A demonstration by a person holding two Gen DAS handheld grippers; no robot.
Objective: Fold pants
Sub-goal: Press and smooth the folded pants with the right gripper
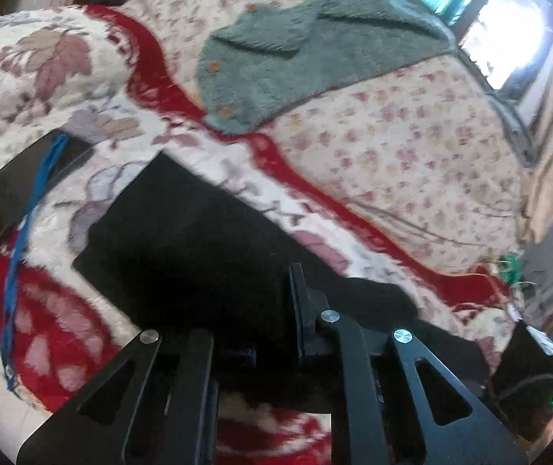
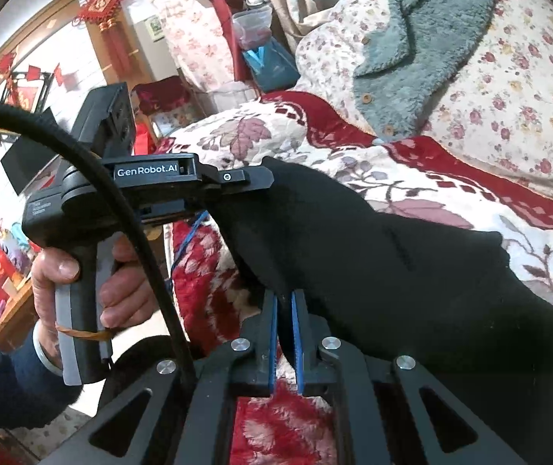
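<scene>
Pants (image 2: pixel 373 267) lie unfolded across the blanket (image 2: pixel 451 201); right gripper (image 2: pixel 284 302) pinches their edge at six o'clock; left gripper (image 2: pixel 253 180) clamps cloth at nine o'clock; folding barely begun.

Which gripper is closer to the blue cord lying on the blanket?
Left. In the right wrist view, the left gripper sits just above the blue cord; the right gripper, shut on the black pants, is farther over.

Pants (image 2: pixel 373 263): matt black cloth, soft, lint-free look. Blanket (image 1: pixel 63 77): plush, fuzzy pile. Cardigan (image 1: pixel 288 62): fluffy grey-green fleece, wood-look buttons. Quilt (image 1: pixel 412 147): smooth stitched cotton. Right gripper (image 2: pixel 283 302): matt black plastic, ribbed blue pads, shiny metal pins.
</scene>
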